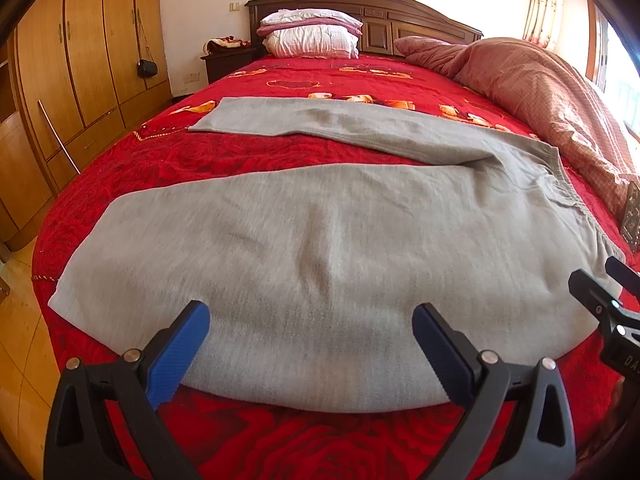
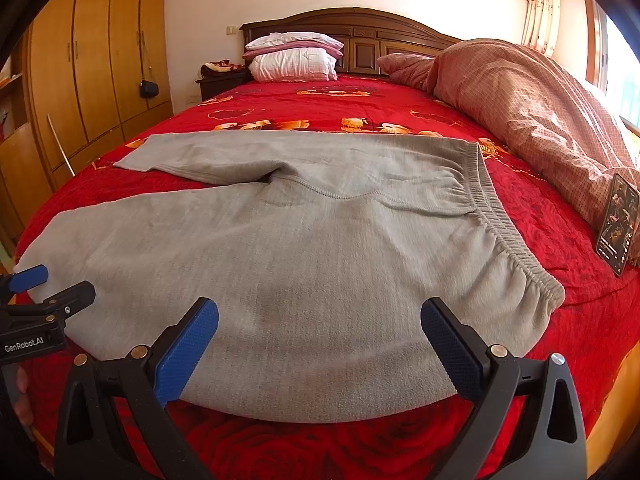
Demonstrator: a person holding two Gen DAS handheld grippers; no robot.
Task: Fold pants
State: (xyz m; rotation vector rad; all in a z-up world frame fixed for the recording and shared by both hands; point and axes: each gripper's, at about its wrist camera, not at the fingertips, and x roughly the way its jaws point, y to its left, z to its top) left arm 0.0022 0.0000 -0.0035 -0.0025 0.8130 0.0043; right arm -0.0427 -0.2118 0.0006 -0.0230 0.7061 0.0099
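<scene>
Grey sweatpants (image 1: 304, 232) (image 2: 304, 240) lie flat on the red bed cover, legs spread apart and pointing left, elastic waistband (image 2: 500, 216) at the right. My left gripper (image 1: 312, 320) is open over the near leg's lower edge, with nothing between its blue pads. Wide open as well, my right gripper (image 2: 320, 320) hovers over the seat area near the front edge of the pants. In the left wrist view the right gripper (image 1: 608, 292) shows at the right border. The left gripper (image 2: 44, 288) shows at the left border of the right wrist view.
The red bedspread (image 2: 360, 104) covers the bed. A pink quilt (image 2: 532, 112) is bunched along the right side, with a phone (image 2: 616, 224) leaning against it. Pillows (image 2: 296, 60) sit at the headboard. A wooden wardrobe (image 1: 80, 48) stands on the left.
</scene>
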